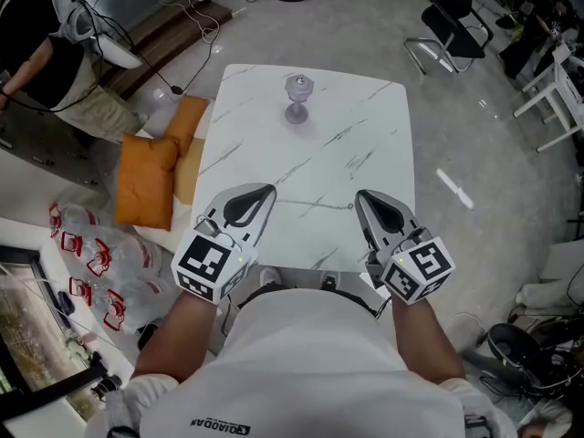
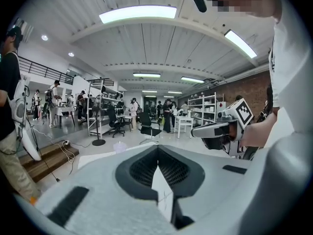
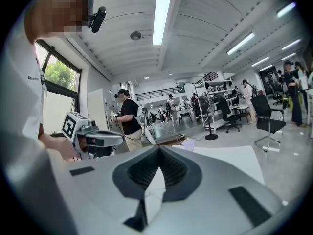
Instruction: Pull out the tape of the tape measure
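Note:
The tape measure [image 1: 298,95], a small pale lilac thing, stands near the far edge of the white marble table [image 1: 365,144], around the middle. It shows small beyond the jaws in the left gripper view [image 2: 120,146] and in the right gripper view [image 3: 188,144]. My left gripper [image 1: 270,190] [image 2: 157,148] hovers over the table's near left part, shut with nothing in it. My right gripper [image 1: 359,194] [image 3: 159,148] is level with it on the near right, its jaw tips also meeting on nothing. Both point towards the tape measure from well short of it.
Orange cushions [image 1: 151,176] lie on the floor against the table's left side, with plastic bags [image 1: 91,263] nearer me. A person [image 1: 46,57] stands at the far left by a wooden step. A black chair [image 1: 452,30] stands beyond the table's right corner.

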The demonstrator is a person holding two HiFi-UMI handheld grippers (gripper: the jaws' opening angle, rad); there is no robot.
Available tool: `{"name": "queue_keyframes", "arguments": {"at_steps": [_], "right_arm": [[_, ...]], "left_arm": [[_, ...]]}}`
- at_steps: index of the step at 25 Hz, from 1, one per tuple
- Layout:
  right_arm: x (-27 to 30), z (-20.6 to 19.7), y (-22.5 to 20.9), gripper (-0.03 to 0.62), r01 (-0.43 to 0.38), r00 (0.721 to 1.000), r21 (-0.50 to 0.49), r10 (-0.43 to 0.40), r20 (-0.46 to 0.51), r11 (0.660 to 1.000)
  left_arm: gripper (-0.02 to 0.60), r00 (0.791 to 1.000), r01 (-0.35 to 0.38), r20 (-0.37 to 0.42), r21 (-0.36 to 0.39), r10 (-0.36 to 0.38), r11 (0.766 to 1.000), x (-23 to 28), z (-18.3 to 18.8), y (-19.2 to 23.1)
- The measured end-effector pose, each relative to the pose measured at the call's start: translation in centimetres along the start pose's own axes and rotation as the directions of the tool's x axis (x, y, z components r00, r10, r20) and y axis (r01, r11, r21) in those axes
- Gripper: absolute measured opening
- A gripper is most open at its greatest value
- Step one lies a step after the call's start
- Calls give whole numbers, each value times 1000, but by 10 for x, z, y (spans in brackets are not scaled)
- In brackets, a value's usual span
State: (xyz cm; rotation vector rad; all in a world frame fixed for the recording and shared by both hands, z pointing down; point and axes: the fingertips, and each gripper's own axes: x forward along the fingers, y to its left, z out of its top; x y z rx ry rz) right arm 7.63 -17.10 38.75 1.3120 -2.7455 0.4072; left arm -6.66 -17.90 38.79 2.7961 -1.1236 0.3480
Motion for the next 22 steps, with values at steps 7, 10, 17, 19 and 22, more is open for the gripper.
{"name": "queue_keyframes", "arguments": {"at_steps": [7,10,17,19,22], "right_arm": [[0,-4,3,3,-3,1000,0,3,-12,1000],[0,-4,4,3,-2,1000,1,2,-13,1000],[3,-6,1,3,-4,1000,5,4,-16,1000],[3,-7,1,3,-4,1000,6,4,-19,1000],[4,-9,-1,3,-3,1000,7,3,-24,1000]], "left_arm": [[9,1000,0,-6,11,0,1000,-1,-2,-2],[9,1000,3,-6,21,-3,1000,-2,-1,-2],[9,1000,-2,-15,39,3,999,1,-1,-1],[9,1000,1,-17,37,0,999,2,-2,-2],[9,1000,6,-18,37,-5,999,2,-3,-3]]}}
